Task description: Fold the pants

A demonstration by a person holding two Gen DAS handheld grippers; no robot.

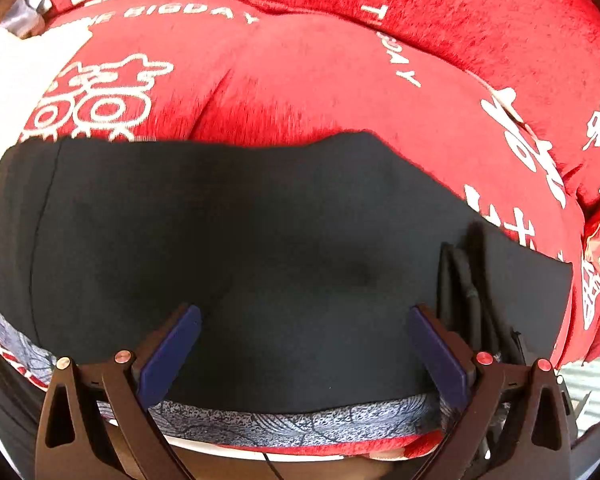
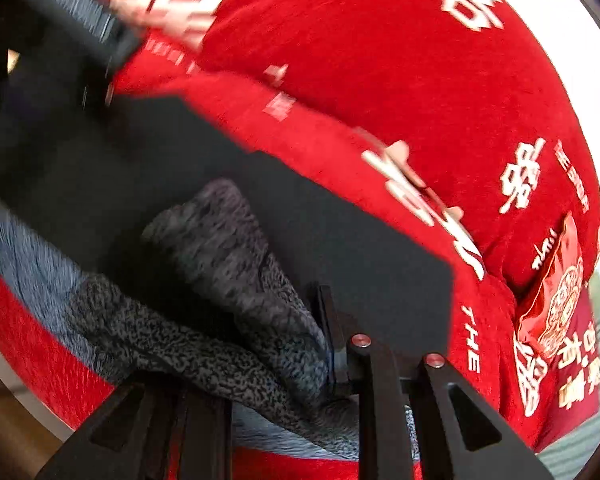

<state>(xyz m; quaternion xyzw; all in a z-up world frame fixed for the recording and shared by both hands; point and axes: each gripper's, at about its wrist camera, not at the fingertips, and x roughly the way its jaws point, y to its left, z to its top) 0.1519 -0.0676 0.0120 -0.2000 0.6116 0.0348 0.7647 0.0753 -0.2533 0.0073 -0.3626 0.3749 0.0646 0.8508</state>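
Black pants (image 1: 260,240) lie along the near edge of a red bedspread (image 1: 300,92); the right gripper (image 2: 324,320) pinches their speckled lining, best carried over level while the left gripper (image 1: 304,332), fingers spread, steadies the cloth

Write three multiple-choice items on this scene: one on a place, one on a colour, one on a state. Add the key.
1. The dark fabric pants lie on:
A. a wooden floor
B. a red plush bedspread with white lettering
C. a wire basket

2. The flat pads of the left tongs are:
A. green
B. yellow
C. blue

3. The left tongs are:
A. open, holding nothing
B. shut on the pants
C. shut on a towel

Key: 1 B, red cloth shows all around the pants. 2 C, both pads look blue. 3 A, the pads stand wide apart over the pants.
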